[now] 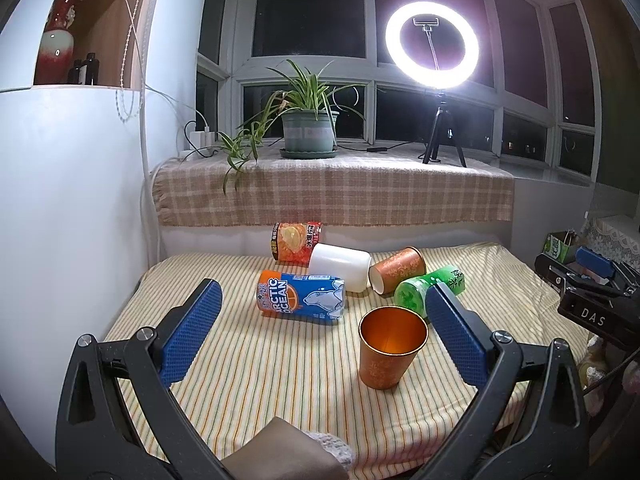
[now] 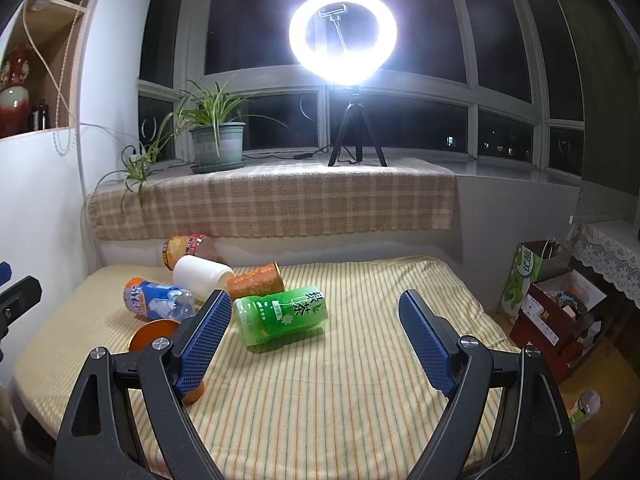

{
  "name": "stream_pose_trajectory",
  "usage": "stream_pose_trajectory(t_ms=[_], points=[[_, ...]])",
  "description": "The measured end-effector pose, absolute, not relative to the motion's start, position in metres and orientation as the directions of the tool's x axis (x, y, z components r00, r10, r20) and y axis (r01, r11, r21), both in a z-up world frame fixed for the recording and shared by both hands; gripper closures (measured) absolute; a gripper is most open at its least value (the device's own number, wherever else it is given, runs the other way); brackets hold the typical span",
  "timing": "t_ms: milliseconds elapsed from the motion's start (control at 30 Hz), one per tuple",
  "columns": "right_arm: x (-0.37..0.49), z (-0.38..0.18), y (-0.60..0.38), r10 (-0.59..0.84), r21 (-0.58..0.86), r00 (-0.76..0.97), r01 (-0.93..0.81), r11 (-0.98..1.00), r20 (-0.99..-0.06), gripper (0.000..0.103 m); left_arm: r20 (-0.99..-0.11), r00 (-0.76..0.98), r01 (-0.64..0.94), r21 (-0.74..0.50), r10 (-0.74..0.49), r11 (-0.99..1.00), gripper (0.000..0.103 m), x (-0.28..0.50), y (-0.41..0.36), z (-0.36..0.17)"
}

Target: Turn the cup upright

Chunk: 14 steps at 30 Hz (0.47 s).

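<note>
An orange cup (image 1: 390, 350) stands upright on the striped cloth, mouth up, just inside my left gripper's right finger. My left gripper (image 1: 324, 300) is open and empty, set back from the cup. A second orange cup (image 1: 398, 267) lies on its side behind it. In the right wrist view the upright cup (image 2: 154, 332) is mostly hidden behind my left finger, and the lying cup (image 2: 256, 282) is in the middle. My right gripper (image 2: 316, 304) is open and empty, with a green bottle (image 2: 282, 312) lying between its fingers farther off.
A white cylinder (image 1: 340, 266), a blue Arctic Ocean bottle (image 1: 300, 298), an orange-labelled bottle (image 1: 296, 240) and the green bottle (image 1: 430, 288) lie on the striped table (image 1: 260, 380). A potted plant (image 1: 308, 128) and ring light (image 1: 432, 44) stand on the sill. Boxes (image 2: 560, 312) sit right.
</note>
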State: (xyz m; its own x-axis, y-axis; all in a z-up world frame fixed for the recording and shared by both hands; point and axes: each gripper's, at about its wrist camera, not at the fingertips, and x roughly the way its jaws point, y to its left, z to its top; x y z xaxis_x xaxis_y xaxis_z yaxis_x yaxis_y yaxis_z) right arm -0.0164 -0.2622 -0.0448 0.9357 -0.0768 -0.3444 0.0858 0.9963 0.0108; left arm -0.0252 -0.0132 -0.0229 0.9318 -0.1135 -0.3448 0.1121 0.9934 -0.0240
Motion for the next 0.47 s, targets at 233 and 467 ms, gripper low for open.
stream_pose_trajectory(t_ms=[233, 467], points=[[-0.0152, -0.0467, -0.2647, -0.077, 0.012, 0.933, 0.087, 0.996, -0.351, 0.017, -0.351, 0.930, 0.107, -0.021, -0.108, 0.994, 0.000, -0.0240, -0.0138, -0.0247], [-0.0131, -0.0509, -0.2670, -0.079, 0.018, 0.927, 0.092, 0.996, -0.366, 0.017, -0.357, 0.931, 0.083, 0.015, -0.072, 0.996, 0.000, -0.0202, -0.0142, -0.0264]])
